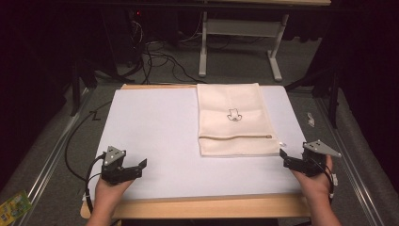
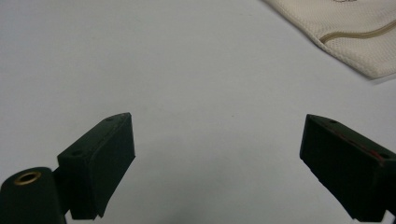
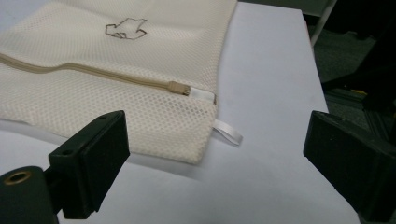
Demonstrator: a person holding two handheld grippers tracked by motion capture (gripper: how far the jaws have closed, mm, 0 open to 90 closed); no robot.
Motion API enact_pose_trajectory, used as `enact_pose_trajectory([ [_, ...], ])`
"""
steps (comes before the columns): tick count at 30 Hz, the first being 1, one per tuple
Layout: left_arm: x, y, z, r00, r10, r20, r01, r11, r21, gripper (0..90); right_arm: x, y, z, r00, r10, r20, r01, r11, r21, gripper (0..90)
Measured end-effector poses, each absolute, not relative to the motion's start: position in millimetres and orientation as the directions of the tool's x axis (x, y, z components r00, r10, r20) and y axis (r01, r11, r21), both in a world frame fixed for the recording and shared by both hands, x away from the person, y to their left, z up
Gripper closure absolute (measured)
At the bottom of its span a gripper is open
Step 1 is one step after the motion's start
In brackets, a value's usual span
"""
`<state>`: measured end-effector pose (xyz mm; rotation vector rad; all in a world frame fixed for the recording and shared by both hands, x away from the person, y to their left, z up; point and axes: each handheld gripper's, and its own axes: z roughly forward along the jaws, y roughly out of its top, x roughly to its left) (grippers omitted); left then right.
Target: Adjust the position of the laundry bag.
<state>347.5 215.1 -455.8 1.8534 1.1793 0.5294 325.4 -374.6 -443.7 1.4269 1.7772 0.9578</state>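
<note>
A cream mesh laundry bag [image 1: 233, 117] lies flat on the white table sheet [image 1: 155, 136], right of centre, with a small dark printed mark [image 1: 233, 114] and a zipper [image 1: 235, 137] running across near its front edge. In the right gripper view the zipper pull [image 3: 179, 87] and a white ribbon loop [image 3: 228, 131] sit at the bag's [image 3: 116, 70] near corner. My right gripper [image 1: 285, 158] is open just right of that corner, nothing between its jaws. My left gripper [image 1: 139, 168] is open over bare sheet at the front left; the bag's corner [image 2: 355, 32] lies far off.
The sheet covers a wooden table with a bare front strip [image 1: 207, 206]. Cables [image 1: 160, 59] and a white table frame [image 1: 240, 42] stand on the dark floor beyond. A small white item [image 1: 310, 118] lies right of the table, and a green packet [image 1: 14, 207] at the lower left.
</note>
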Motion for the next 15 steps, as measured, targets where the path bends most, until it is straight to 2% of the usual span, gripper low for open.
enact_pose_trajectory([
  [5,348,210,-456,0.48,0.876,-0.058,0.492,-0.213,0.844,10.8,326,-371,-447,-0.214,0.974,-0.068,0.507,0.17,0.845,9.0],
  [15,347,200,-455,0.498,0.865,-0.058,0.475,-0.216,0.853,11.6,325,-374,-446,-0.221,0.975,-0.035,0.5,0.144,0.854,12.0],
])
